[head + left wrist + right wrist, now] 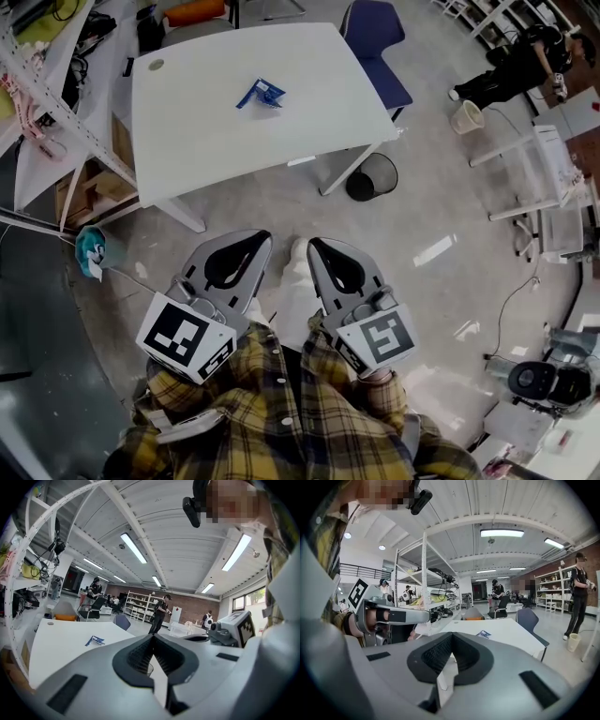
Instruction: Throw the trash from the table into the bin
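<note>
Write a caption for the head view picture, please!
Left gripper and right gripper, both shut and empty, face a white table holding a blue wrapper; a black bin stands beside it.

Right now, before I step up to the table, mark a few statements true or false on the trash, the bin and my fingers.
1. The blue wrapper lies on the white table. True.
2. The black bin stands on the table. False: it stands on the floor by a table leg.
3. The left gripper holds the wrapper. False: it is shut on nothing.
4. The right gripper is shut and empty. True.
5. A blue chair stands at the table's far side. True.
</note>
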The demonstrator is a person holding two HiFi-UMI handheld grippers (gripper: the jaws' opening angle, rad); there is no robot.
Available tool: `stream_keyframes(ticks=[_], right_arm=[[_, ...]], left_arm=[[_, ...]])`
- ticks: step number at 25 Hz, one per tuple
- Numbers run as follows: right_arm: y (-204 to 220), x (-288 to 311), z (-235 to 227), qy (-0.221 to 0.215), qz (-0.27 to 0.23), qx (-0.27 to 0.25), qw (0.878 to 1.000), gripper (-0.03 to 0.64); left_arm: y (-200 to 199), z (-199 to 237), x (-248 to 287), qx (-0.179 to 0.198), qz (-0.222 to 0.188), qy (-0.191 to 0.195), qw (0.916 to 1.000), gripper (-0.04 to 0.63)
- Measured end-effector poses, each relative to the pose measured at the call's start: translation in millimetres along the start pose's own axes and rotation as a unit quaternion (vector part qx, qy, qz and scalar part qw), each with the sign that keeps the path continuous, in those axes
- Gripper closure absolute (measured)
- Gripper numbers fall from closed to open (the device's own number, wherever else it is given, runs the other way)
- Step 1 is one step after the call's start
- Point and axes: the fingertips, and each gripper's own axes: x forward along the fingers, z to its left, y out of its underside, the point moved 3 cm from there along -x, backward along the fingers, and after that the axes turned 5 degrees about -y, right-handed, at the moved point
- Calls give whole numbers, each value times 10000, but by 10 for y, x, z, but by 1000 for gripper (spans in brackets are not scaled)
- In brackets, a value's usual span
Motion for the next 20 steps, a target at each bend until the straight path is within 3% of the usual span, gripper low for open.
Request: stream_keyframes(ticks=[9,20], right_arm=[[-205,448,-1117,-196,62,7,9998,618],[-509,793,-2458,-800,52,-68,9968,618]], left_arm=[[-321,353,1143,-3,-70,-224,9997,588],[-593,631,2280,-123,-2,-1047,9944,587]])
